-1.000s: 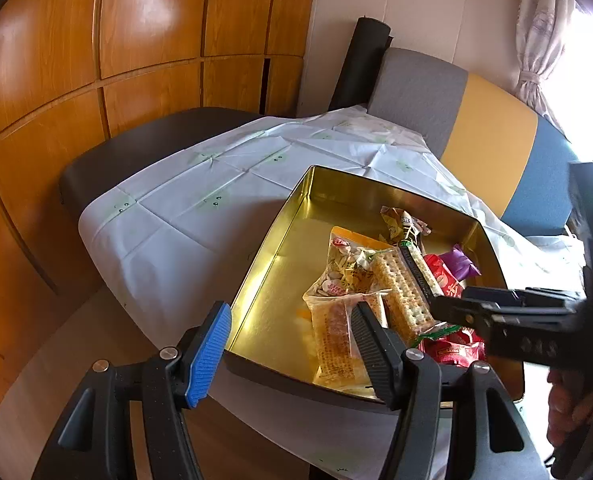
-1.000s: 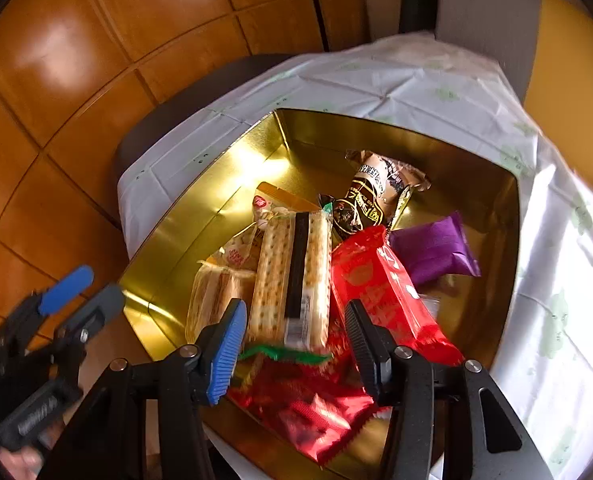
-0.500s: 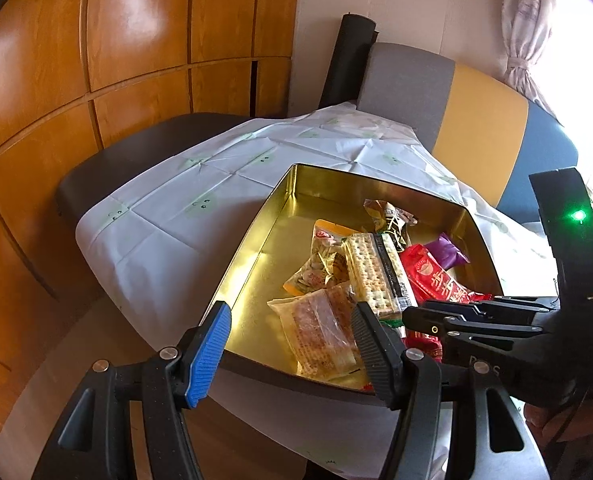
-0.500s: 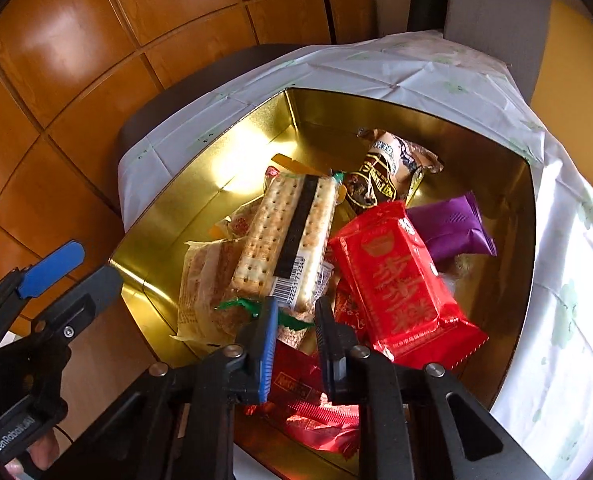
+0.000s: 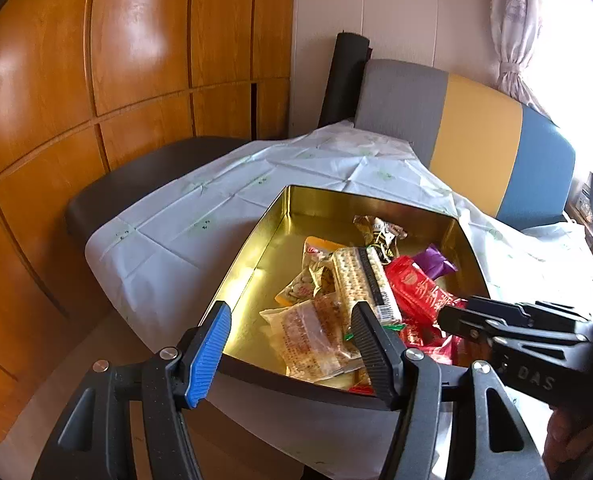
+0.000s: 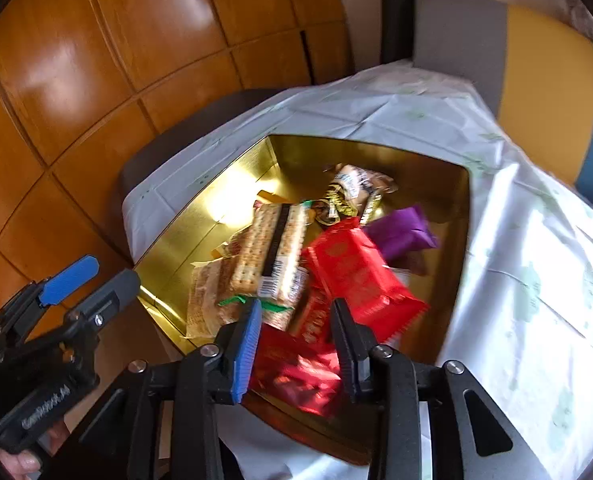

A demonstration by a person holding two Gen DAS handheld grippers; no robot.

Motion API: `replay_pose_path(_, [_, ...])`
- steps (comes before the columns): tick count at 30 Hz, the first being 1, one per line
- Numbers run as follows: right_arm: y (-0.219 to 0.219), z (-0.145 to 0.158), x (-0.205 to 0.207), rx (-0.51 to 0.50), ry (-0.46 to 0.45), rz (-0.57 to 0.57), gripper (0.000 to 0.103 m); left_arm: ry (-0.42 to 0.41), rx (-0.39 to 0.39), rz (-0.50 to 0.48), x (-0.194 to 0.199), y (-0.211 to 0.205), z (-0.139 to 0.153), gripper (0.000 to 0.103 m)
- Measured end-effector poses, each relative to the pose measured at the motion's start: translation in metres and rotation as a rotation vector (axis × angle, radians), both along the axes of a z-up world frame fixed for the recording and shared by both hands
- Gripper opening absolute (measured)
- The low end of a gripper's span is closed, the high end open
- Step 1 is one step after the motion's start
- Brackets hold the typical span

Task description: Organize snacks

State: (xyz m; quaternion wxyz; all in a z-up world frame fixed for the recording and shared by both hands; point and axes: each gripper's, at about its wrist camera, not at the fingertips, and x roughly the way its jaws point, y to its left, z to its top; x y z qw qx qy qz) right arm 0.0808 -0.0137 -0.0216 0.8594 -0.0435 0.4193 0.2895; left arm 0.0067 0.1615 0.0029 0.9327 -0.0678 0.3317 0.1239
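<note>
On the table, over a white tablecloth (image 5: 168, 236), stands a gold tin tray (image 5: 252, 280) with low walls, and all the snacks lie inside it, heaped toward its near right part, while the far left part of its floor is bare. In the heap are a long cracker pack (image 5: 366, 280) with a dark stripe, a clear biscuit bag (image 5: 312, 332) just beside it at the near wall, a yellow-edged nut packet (image 5: 310, 276) partly under the crackers, a brown and gold candy wrapper (image 6: 348, 192) farther back, a purple packet (image 6: 400, 232) to the right, a large red packet (image 6: 356, 272), and a crumpled red wrapper (image 6: 296, 372) at the near edge. The cracker pack has its long axis from the near wall to the far wall, with the barcode end near the grippers. The left gripper (image 5: 292, 344) hovers at the near wall with its jaws spread wide and nothing between them. The right gripper (image 6: 296, 340) is above the near edge; its jaws are opening, the red wrappers show in the gap, and the pads do not seem to press them. Behind the table are a bench backrest (image 5: 476, 136) in grey, yellow and blue, wooden wall panels (image 5: 96, 80) and a curtain (image 5: 512, 24).
</note>
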Motion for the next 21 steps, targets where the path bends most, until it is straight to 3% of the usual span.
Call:
replay_pose_path(2, [-0.01,0.004,-0.007,0.004,-0.028,-0.032,0.041,-0.014,0.005,-0.003,-0.003,-0.005,0.002,0.063])
replay_pose_path(5, [-0.029,0.006,-0.02,0.01,-0.065,-0.093,0.054,-0.025,0.018,-0.009,-0.005,-0.014,0.005,0.063])
replay_pose_path(10, [-0.051,0.006,-0.036,-0.009,-0.112,-0.166,0.061,-0.021,0.049,-0.035,-0.008,-0.031,0.004,0.064])
replay_pose_path(13, [-0.061,0.005,-0.041,-0.012,-0.125,-0.199,0.069,-0.022,0.061,-0.048,-0.01,-0.041,0.004,0.07])
replay_pose_path(21, [-0.07,0.004,-0.046,-0.027,-0.15,-0.223,0.078,-0.042,0.099,-0.047,-0.014,-0.057,0.006,0.071])
